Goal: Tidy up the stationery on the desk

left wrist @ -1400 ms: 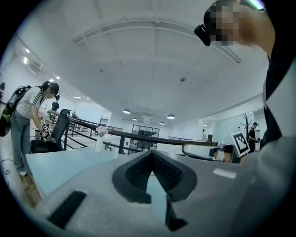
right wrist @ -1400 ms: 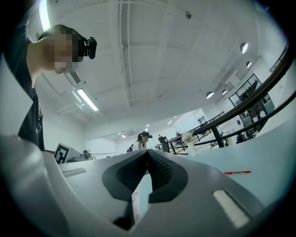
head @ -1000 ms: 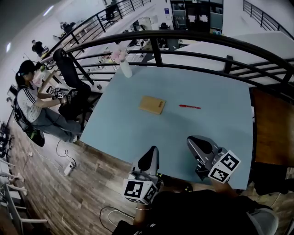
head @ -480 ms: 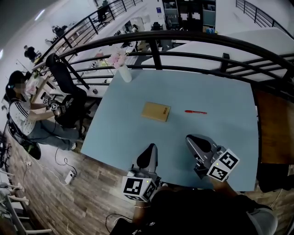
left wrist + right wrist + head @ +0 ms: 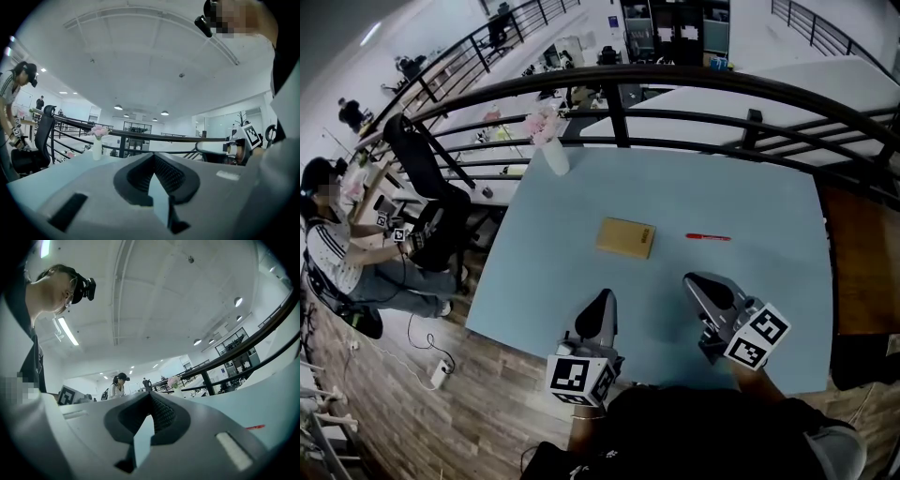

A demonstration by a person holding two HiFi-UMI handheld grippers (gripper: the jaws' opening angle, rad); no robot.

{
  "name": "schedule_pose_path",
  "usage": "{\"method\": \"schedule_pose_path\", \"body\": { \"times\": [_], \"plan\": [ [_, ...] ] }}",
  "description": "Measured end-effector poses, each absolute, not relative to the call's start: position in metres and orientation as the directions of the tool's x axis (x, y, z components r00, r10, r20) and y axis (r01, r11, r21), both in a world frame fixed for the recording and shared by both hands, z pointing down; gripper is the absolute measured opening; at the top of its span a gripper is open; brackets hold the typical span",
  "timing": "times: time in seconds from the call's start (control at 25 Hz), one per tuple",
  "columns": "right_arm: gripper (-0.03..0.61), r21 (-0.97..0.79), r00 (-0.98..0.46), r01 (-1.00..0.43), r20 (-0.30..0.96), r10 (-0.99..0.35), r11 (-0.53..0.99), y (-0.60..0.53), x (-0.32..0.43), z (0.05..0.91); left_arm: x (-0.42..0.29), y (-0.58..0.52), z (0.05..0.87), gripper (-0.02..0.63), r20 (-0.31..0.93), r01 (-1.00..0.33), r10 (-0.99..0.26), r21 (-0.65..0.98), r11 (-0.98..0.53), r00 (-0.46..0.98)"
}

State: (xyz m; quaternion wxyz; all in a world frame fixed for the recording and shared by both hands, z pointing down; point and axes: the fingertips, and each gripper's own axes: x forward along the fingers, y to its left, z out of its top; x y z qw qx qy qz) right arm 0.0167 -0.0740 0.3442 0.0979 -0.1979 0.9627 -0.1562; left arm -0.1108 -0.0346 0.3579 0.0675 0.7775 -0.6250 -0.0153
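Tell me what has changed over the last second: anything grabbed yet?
Both grippers have drifted forward with the person: the left gripper and right gripper now sit closer to the brown notebook and red pen. Nothing has been taken hold of; both stay shut and empty. Notebook, pen and vase lie where they were on the desk.

Pale blue desk (image 5: 562,281), black railing (image 5: 675,73), wood floor (image 5: 441,412), white ceiling (image 5: 140,56) w/ lights (image 5: 118,107), office chair (image 5: 441,211)
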Motion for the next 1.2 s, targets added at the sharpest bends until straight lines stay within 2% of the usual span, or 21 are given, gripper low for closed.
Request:
{"method": "schedule_pose_path", "body": {
  "times": [1.2],
  "plan": [
    [0.005, -0.338, -0.845, -0.493, -0.036, -0.534, 0.802, -0.135, -0.059, 0.352, -0.225, -0.116, 0.367, 0.006, 0.151, -0.965, -0.953, 0.059, -0.256, 0.262]
  ]
}}
